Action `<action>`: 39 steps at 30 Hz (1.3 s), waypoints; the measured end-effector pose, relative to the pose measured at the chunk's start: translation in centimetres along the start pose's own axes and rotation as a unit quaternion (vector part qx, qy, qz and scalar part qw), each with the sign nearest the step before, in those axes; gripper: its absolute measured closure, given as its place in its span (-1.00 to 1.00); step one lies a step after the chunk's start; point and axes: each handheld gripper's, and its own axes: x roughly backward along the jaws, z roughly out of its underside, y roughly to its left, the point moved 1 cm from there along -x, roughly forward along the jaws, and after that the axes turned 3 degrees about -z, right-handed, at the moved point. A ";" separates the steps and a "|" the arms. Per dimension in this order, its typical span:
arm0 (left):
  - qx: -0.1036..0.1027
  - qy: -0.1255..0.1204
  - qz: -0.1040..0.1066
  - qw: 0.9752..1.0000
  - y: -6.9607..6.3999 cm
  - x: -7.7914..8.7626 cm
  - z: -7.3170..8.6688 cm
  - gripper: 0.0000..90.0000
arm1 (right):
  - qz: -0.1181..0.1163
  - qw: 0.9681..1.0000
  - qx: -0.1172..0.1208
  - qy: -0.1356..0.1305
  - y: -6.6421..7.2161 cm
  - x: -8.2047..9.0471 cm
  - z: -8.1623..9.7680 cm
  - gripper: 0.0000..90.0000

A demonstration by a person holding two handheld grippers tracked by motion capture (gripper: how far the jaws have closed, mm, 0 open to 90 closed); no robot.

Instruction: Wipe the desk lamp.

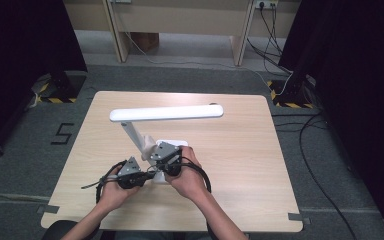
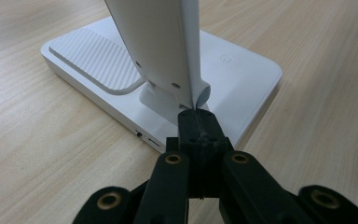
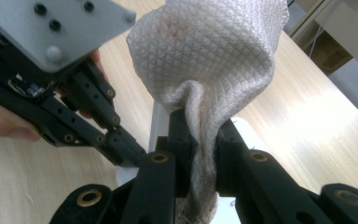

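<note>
A white desk lamp stands on the wooden table, its long head level over the middle. Its slanted arm meets the flat base at a hinge. My left gripper is shut with nothing between its jaws, its tips right at the foot of that hinge. It lies low at the base's near left corner. My right gripper is shut on a white waffle-weave cloth, which bunches up above the jaws and rests against the lamp's arm. The left gripper is close by on the left.
Both forearms come in from the table's near edge. The lamp's head overhangs the table's middle at some height. Black cables trail on the floor to the right, and a taped "5" marks the floor at the left.
</note>
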 end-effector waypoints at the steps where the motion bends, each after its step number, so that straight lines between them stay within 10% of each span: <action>1: 0.000 0.000 0.000 1.000 0.0 0.0 0.0 1.00 | -0.002 1.000 0.003 -0.001 0.0 -0.1 0.1 0.80; 39: -0.008 0.001 -0.005 1.000 -0.1 0.0 0.0 1.00 | -0.022 0.998 -0.026 0.050 1.0 -2.6 3.9 0.80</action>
